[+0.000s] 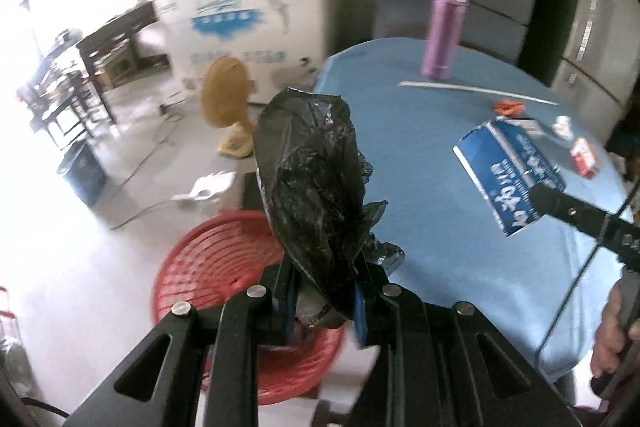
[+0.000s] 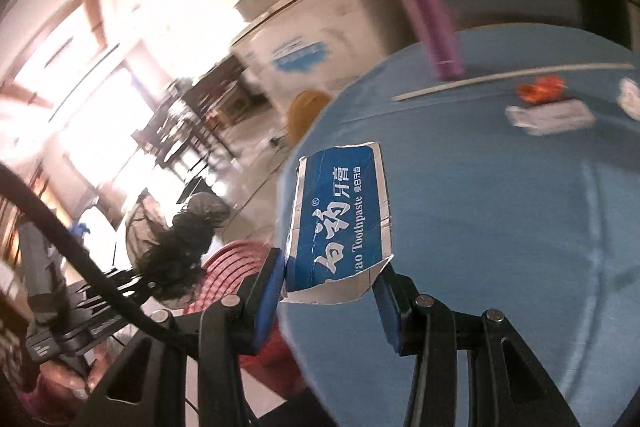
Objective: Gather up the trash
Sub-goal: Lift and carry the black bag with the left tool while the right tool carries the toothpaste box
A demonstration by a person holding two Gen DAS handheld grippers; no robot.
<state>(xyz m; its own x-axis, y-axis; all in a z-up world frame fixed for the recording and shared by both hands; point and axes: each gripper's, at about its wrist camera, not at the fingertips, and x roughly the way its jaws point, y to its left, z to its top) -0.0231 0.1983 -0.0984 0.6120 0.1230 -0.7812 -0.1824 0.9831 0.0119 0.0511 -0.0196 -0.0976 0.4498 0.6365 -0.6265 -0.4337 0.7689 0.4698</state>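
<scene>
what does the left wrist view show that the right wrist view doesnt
Only the left wrist view shows the small red-and-white packet on the table, the yellow fan base and the left gripper close up, shut on the crumpled black plastic bag. Only the right wrist view shows the right gripper shut on the blue toothpaste box, label readable. Both share the blue tablecloth, purple flask, white strip, orange wrapper and red mesh basket.

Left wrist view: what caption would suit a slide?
Left tongs grip a crumpled black bag above a red basket, beside a blue table.
</scene>
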